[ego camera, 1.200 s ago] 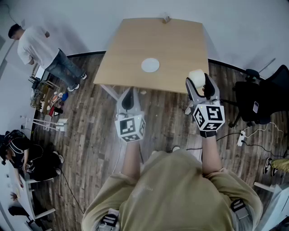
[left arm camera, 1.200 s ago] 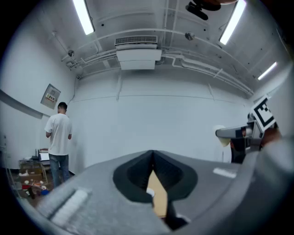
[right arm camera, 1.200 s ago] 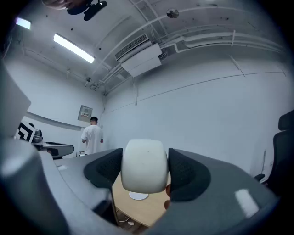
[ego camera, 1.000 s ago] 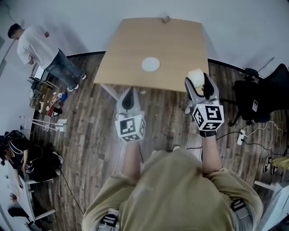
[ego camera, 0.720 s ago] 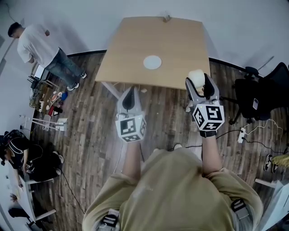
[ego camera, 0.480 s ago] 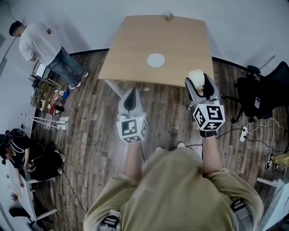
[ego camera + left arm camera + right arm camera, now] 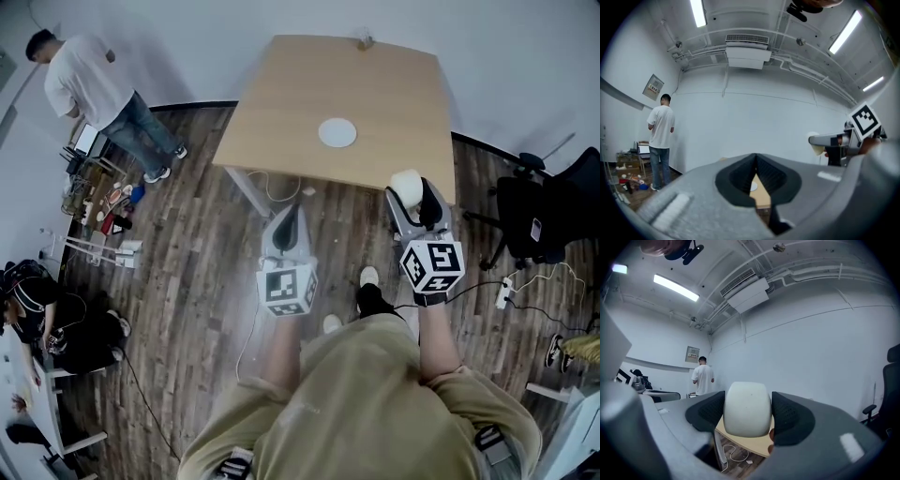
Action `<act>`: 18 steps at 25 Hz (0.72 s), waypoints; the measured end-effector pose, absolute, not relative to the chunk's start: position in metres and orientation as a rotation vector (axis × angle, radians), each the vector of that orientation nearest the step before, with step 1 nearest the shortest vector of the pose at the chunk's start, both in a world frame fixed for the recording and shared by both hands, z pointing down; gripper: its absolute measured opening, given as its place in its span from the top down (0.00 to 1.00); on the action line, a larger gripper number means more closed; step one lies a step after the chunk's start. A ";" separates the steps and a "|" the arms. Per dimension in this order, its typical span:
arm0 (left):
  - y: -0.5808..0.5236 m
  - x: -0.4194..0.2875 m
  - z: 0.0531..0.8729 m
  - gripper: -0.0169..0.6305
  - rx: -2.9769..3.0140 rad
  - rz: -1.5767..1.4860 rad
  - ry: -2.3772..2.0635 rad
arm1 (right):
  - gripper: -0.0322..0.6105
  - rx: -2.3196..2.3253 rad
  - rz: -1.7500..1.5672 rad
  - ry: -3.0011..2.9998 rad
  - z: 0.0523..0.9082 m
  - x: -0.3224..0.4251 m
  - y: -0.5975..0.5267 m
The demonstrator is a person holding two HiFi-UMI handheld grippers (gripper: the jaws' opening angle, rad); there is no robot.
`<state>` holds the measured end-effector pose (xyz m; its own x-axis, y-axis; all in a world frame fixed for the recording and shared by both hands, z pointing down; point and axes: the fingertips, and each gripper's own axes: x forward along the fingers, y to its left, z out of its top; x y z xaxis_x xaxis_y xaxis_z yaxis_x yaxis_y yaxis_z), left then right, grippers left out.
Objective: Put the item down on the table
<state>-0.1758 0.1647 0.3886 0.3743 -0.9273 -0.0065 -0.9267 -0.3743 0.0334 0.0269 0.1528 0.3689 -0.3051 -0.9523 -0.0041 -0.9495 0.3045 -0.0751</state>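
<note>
My right gripper [image 7: 409, 187] is shut on a white rounded cup [image 7: 406, 182], held in the air at the near right corner of the wooden table [image 7: 291, 103]. In the right gripper view the cup [image 7: 746, 408] fills the gap between the dark pads [image 7: 790, 417]. My left gripper [image 7: 288, 223] is shut with nothing in it, over the floor short of the table's near edge. Its jaws [image 7: 756, 174] meet in the left gripper view. A white round plate [image 7: 337, 132] lies near the table's middle.
A black office chair [image 7: 544, 220] stands at the right with a power strip [image 7: 502, 291] and cables on the wood floor. A person in a white shirt [image 7: 80, 84] stands at the far left by cluttered shelves [image 7: 98, 192]. A small object [image 7: 363, 42] sits at the table's far edge.
The view has shifted: the table and plate sit further right and slightly lower. Both grippers stay in much the same pose, the right one still holding the cup. Feet now show below.
</note>
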 end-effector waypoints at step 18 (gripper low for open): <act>-0.036 -0.144 0.347 0.97 2.556 -0.075 -1.944 | 0.46 -1.576 -0.010 2.525 0.324 0.047 -0.068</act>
